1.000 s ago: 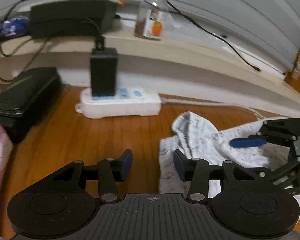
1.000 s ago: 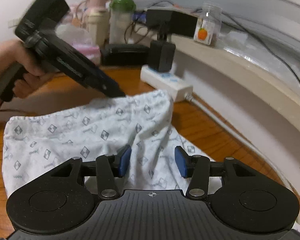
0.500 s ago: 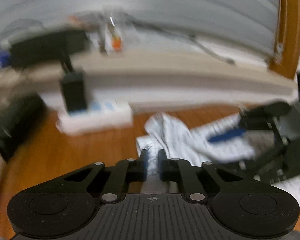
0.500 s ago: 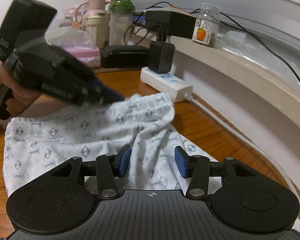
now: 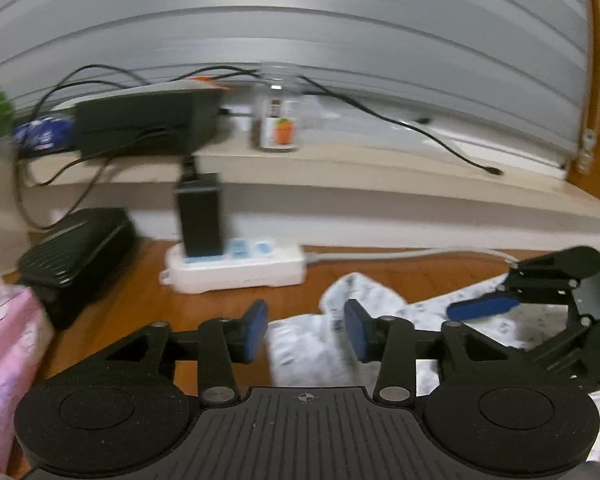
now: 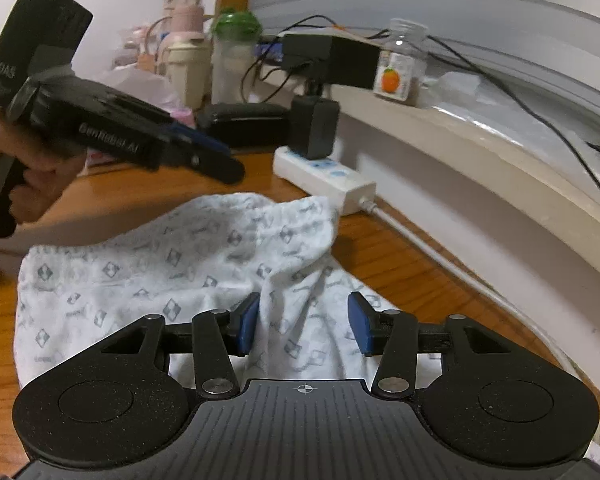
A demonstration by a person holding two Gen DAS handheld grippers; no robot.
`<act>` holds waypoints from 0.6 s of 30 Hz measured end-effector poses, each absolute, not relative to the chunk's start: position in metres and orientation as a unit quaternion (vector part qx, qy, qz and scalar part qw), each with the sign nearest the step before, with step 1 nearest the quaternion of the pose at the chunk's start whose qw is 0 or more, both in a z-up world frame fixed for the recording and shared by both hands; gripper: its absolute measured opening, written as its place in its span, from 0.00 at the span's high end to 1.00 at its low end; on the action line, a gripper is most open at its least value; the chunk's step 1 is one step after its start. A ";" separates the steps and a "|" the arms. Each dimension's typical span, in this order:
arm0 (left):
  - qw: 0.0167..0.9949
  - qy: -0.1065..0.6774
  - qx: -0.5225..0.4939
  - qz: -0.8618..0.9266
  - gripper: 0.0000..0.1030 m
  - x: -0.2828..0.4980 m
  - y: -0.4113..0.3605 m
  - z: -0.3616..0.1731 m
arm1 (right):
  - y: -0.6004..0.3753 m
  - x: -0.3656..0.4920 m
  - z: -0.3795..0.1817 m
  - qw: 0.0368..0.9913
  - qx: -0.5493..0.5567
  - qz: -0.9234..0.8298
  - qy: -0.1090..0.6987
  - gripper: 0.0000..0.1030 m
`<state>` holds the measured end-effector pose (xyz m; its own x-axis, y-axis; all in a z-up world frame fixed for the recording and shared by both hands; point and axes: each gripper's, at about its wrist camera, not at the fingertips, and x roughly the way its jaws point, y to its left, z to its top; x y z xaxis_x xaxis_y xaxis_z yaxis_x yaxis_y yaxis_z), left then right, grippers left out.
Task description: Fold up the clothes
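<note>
The left gripper (image 5: 306, 330) is being opened, and nothing is held in it. The right gripper (image 6: 302, 324) is being closed over the white cloth (image 6: 180, 264), which is spread on the wooden table (image 6: 400, 272). The folding is judged barely begun.

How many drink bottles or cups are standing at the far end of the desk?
3, in the right wrist view: a green-lidded bottle, a cream cup left of it, and a pink one behind. More may be hidden behind the left gripper.
</note>
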<state>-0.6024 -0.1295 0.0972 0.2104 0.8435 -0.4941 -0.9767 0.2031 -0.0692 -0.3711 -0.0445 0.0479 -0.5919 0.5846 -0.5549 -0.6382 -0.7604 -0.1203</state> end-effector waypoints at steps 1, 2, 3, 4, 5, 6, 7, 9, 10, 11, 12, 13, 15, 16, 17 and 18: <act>0.756 0.184 -0.190 0.598 0.55 -0.599 -0.123 0.096 | -0.045 -0.370 0.050 0.344 -0.298 0.889 0.047 0.65; 0.757 0.191 -0.192 0.594 0.55 -0.595 -0.116 0.094 | -0.046 -0.368 0.051 0.346 -0.304 0.886 0.050 0.65; 0.759 0.197 -0.195 0.590 0.55 -0.591 -0.109 0.092 | -0.049 -0.366 0.054 0.349 -0.312 0.882 0.053 0.65; 0.760 0.204 -0.198 0.585 0.54 -0.587 -0.102 0.090 | -0.053 -0.361 0.058 0.353 -0.317 0.879 0.056 0.65; 0.762 0.213 -0.201 0.578 0.54 -0.584 -0.096 0.087 | -0.058 -0.353 0.062 0.356 -0.316 0.877 0.060 0.65; 0.762 0.222 -0.204 0.573 0.54 -0.581 -0.090 0.084 | -0.064 -0.343 0.066 0.359 -0.312 0.877 0.064 0.64; 0.758 0.234 -0.206 0.573 0.54 -0.579 -0.085 0.080 | -0.069 -0.333 0.070 0.362 -0.309 0.877 0.068 0.63; 0.754 0.244 -0.206 0.574 0.56 -0.577 -0.078 0.074 | -0.082 -0.310 0.074 0.366 -0.310 0.874 0.076 0.63; 0.755 0.243 -0.209 0.573 0.58 -0.578 -0.076 0.071 | -0.088 -0.301 0.075 0.371 -0.311 0.871 0.079 0.63; 0.755 0.238 -0.211 0.573 0.67 -0.579 -0.076 0.070 | -0.093 -0.292 0.074 0.373 -0.314 0.869 0.085 0.63; 0.757 0.233 -0.213 0.573 0.75 -0.579 -0.076 0.070 | -0.100 -0.283 0.072 0.374 -0.317 0.867 0.092 0.63; 0.757 0.229 -0.213 0.573 0.75 -0.579 -0.077 0.069 | -0.107 -0.275 0.070 0.376 -0.320 0.864 0.096 0.63; 0.755 0.230 -0.205 0.579 0.75 -0.578 -0.079 0.069 | -0.124 -0.261 0.064 0.382 -0.323 0.861 0.096 0.63; 0.754 0.234 -0.201 0.580 0.75 -0.577 -0.080 0.069 | -0.132 -0.255 0.062 0.387 -0.321 0.859 0.096 0.63; 0.753 0.237 -0.198 0.581 0.75 -0.576 -0.080 0.068 | -0.139 -0.250 0.061 0.390 -0.319 0.858 0.098 0.63; 0.752 0.240 -0.196 0.582 0.74 -0.575 -0.080 0.068 | -0.146 -0.245 0.060 0.395 -0.315 0.857 0.100 0.63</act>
<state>-0.5748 -0.0799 0.0682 0.2064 0.7813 -0.5891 -0.9694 0.2449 -0.0149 -0.2450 -0.1462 0.0603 -0.4901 0.6132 -0.6195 -0.7397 -0.6686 -0.0767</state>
